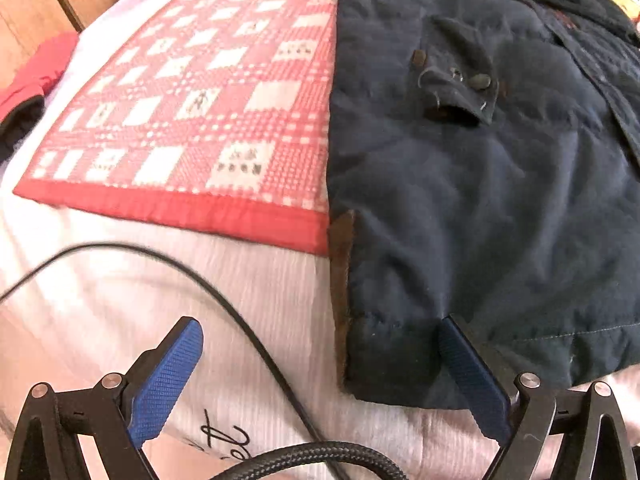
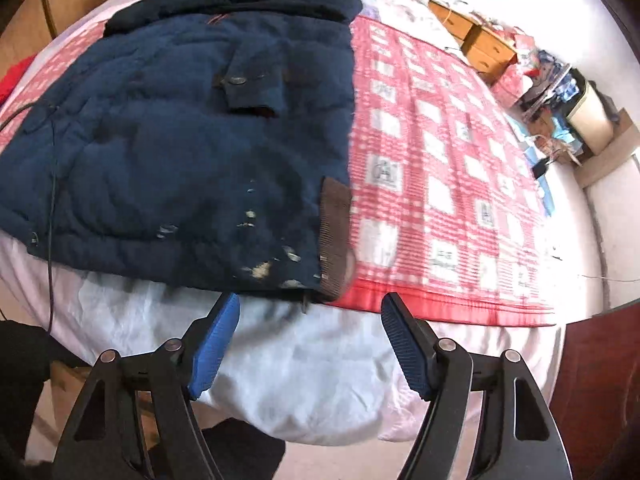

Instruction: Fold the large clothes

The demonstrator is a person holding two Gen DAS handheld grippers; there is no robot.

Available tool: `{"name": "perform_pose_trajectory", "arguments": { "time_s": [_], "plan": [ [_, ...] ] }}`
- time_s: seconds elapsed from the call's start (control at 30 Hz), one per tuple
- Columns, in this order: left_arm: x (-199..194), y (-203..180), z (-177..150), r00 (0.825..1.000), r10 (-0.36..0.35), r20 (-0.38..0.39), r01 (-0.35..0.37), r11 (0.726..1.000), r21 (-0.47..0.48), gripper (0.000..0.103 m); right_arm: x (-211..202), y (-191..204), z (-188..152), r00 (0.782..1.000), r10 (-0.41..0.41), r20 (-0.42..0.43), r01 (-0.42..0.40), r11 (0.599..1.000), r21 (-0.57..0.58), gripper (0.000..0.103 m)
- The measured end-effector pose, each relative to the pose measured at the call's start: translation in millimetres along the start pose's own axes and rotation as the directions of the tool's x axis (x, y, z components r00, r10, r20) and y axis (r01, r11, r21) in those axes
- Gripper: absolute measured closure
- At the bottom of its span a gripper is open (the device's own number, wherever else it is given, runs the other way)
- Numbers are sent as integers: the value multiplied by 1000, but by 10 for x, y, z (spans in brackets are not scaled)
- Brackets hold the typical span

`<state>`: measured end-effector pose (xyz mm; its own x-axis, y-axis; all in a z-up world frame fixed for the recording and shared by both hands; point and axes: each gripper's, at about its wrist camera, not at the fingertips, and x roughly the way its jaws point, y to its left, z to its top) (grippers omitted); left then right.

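A large navy padded jacket [image 1: 480, 184] lies flat on the bed, sides folded inward, with a brown ribbed cuff [image 1: 342, 280] at its near left corner. It also shows in the right wrist view [image 2: 180, 148], with a brown cuff [image 2: 334, 236] at its near right corner. My left gripper [image 1: 320, 328] is open at the jacket's near left corner, its right finger touching the hem. My right gripper [image 2: 310, 306] is open just in front of the jacket's near right corner, holding nothing.
A red-and-white checked blanket [image 1: 192, 92] [image 2: 440, 168] lies under the jacket on a white sheet [image 2: 300, 360]. A black cable [image 1: 224, 292] crosses the sheet. Red clothing [image 1: 36, 76] lies at the bed's left edge. Wooden drawers and clutter [image 2: 520, 60] stand beyond the bed.
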<state>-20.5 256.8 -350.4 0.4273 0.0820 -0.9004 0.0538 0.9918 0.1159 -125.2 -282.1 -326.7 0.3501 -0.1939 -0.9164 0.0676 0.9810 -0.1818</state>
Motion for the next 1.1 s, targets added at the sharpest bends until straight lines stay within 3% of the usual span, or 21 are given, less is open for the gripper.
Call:
{"name": "perform_pose_trajectory", "arguments": {
  "time_s": [0.3, 0.4, 0.47, 0.6, 0.7, 0.8, 0.9, 0.97, 1.1],
  "plan": [
    [-164, 188, -262, 1000, 26, -7, -26, 1000, -5, 4, 13, 96, 147, 1000, 16, 21, -16, 1000, 12, 27],
    [-136, 290, -360, 997, 68, -34, -68, 998, 0, 5, 38, 105, 123, 1000, 10, -3, -10, 1000, 17, 27],
    [-178, 468, -469, 993, 107, -47, -109, 992, -57, 5, 8, 105, 116, 1000, 5, -3, -5, 1000, 23, 27],
    [-446, 1021, -674, 976, 206, -66, -215, 960, -180, 5, -103, 34, 105, 1000, -28, 12, 27, 999, 40, 27],
    [-700, 1269, -731, 964, 260, -54, -265, 947, -183, 5, -188, -7, 96, 998, -59, 20, 58, 998, 34, 27],
    [-774, 1104, -654, 979, 202, -16, -202, 971, -125, 5, -220, -6, 111, 998, -56, 21, 55, 997, 50, 27],
    [-627, 617, -532, 993, 113, 28, -113, 994, -7, 5, -229, 38, 143, 999, -30, 19, 29, 996, 80, 27],
    [-421, 321, -449, 997, 68, 37, -70, 996, 58, 5, -240, 60, 171, 999, -24, 26, 22, 996, 86, 27],
    [-57, 91, -390, 999, 38, 23, -39, 996, 74, 5, -251, 51, 186, 999, -32, 36, 28, 995, 96, 27]
  ]
}}
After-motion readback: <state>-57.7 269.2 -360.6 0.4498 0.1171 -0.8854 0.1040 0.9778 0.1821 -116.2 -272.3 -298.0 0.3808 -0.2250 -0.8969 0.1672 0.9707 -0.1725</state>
